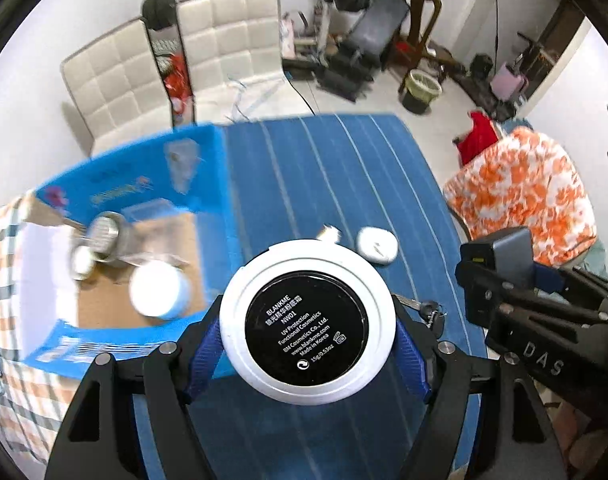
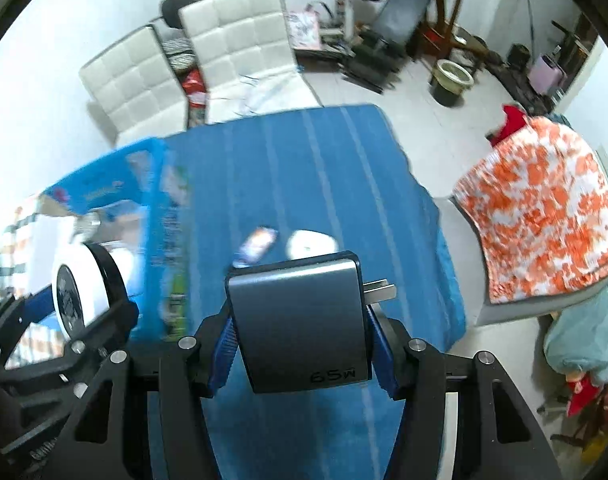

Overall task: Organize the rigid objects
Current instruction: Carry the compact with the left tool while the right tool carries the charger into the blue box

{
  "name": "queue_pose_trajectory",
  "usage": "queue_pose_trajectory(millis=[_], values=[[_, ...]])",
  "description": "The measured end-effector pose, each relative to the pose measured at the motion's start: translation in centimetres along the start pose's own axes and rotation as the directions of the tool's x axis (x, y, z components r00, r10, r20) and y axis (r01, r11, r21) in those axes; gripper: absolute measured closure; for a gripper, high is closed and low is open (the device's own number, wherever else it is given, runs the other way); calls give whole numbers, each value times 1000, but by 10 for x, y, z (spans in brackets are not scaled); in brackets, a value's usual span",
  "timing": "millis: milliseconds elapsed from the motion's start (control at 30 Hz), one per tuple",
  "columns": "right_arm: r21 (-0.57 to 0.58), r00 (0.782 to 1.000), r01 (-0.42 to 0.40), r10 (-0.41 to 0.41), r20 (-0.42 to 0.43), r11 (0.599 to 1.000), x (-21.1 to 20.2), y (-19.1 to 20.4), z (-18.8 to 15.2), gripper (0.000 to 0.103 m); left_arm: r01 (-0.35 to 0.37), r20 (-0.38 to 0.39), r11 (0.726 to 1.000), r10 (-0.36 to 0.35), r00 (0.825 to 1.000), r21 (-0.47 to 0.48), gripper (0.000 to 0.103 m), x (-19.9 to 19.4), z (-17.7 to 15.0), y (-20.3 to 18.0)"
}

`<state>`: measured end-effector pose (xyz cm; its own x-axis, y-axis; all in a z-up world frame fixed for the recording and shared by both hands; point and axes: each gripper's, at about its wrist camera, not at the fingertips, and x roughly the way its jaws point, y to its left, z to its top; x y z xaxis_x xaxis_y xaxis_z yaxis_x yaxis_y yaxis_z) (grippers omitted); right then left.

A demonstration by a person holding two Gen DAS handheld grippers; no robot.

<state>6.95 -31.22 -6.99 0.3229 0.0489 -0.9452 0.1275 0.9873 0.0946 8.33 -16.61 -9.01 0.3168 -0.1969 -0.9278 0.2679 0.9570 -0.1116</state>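
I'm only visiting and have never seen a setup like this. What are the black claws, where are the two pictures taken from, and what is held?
No robot here: a person carries two hand-held grippers, each with a camera looking along its fingers. The left gripper clamps a round white cosmetics compact. The right gripper clamps a grey wall charger. Below lies a blue striped cloth with keys and a small white case. At the left is an open blue cardboard box holding jars.

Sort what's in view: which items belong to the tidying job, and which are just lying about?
Job: cosmetic compact in left gripper; charger in right gripper; blue box; white case; keys.
Background: white chairs; weight bench; orange cloth.
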Motion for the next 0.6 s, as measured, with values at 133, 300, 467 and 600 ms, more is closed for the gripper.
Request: queue_pose_trajectory(millis=[133, 300, 467, 600], values=[[-54, 997, -65, 66, 26, 996, -15, 56, -1, 44, -32, 60, 999, 33, 998, -27, 30, -47, -6, 45], [-112, 987, -156, 160, 27, 981, -24, 134, 0, 44, -87, 109, 993, 96, 989, -83, 30, -91, -14, 102], [-130, 970, -242, 240, -27, 962, -8, 195, 0, 44, -104, 109, 980, 124, 986, -172, 30, -109, -22, 161], [-80, 947, -307, 297, -120, 948, 39, 230, -5, 44, -78, 70, 963, 98, 993, -257, 30, -100, -25, 215]])
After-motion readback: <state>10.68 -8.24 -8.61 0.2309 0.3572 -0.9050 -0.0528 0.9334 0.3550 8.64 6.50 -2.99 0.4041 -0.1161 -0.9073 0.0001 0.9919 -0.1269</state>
